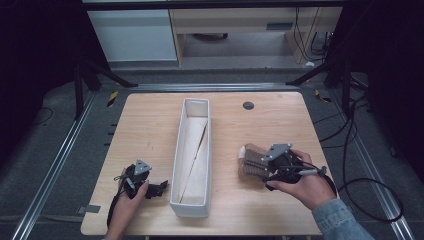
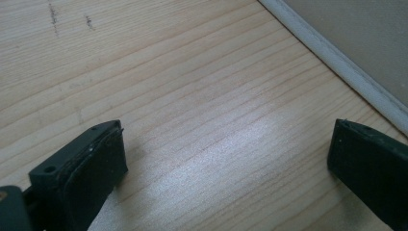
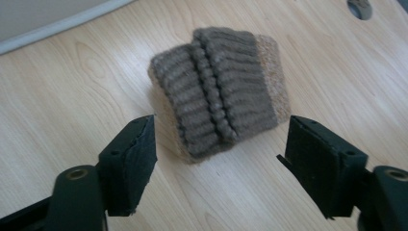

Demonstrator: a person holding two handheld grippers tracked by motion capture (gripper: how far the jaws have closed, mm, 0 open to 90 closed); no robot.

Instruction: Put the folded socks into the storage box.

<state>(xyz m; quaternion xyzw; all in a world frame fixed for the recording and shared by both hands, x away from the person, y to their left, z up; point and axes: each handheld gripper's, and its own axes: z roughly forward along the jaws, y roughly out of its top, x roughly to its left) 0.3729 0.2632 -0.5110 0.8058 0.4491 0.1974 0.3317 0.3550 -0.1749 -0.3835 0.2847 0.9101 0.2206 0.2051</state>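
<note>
1. Left gripper (image 1: 159, 189) is rested near the table's (image 1: 150, 120) front-left corner, jaws held wide with nothing between them.
2. A long white bin (image 1: 191, 155) is stood along the table's middle.
3. A folded brown knitted cloth (image 3: 219, 91) is seen towards the front-right edge, apparently lying loose ahead of the right gripper (image 3: 219, 163), whose jaws are parted.
4. Pick-up seems in hand; next, those jaws must be lowered astride the cloth and closed.

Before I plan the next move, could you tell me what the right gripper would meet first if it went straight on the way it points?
Most likely the knitted brown cloth, lying on the table just ahead of the right gripper, whose open jaws frame it; the gap between them is hard to judge.
</note>
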